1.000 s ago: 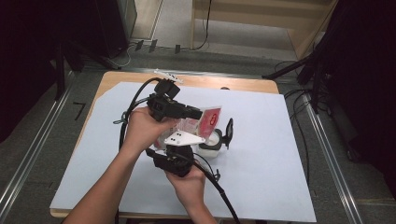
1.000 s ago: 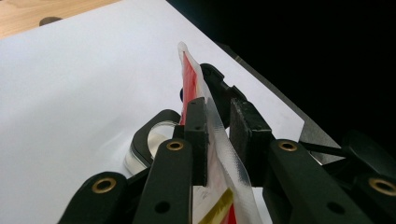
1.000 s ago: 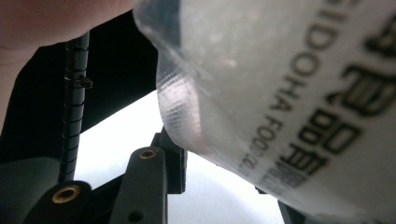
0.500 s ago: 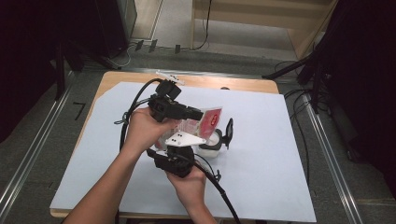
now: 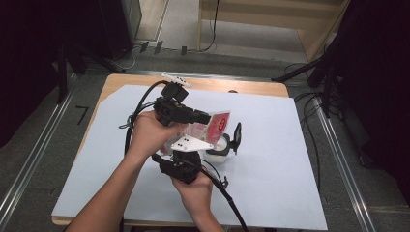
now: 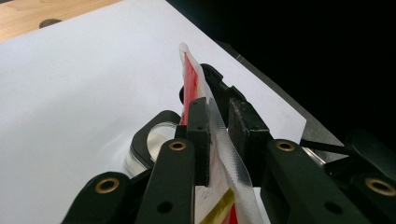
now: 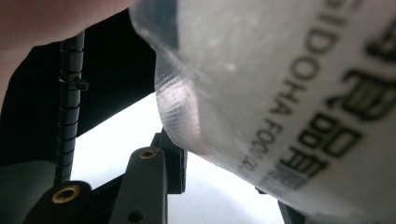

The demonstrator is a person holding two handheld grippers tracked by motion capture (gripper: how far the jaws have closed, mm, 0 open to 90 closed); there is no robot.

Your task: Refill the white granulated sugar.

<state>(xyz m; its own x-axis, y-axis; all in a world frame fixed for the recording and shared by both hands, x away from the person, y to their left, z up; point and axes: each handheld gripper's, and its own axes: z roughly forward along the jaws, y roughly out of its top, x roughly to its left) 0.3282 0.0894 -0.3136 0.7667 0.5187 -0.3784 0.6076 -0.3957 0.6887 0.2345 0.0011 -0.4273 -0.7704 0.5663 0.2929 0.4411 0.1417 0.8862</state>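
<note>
Jaws of our left gripper [image 6: 217, 126] are pressed on the sealed edge of the red packet [image 5: 215, 124], held upright over the white sheet [image 5: 290, 145]. Our right gripper [image 7: 219, 175] holds the packet's lower part; how tightly, we cannot tell. A small cup [image 5: 218, 149] shows beneath in the high view.

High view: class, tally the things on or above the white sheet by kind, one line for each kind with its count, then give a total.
Handheld grippers: 2, the left gripper and the right gripper
Red and clear food pouch: 1
Clear round container with a black clip lid: 1
White sheet covering the table: 1
Total: 5
</note>
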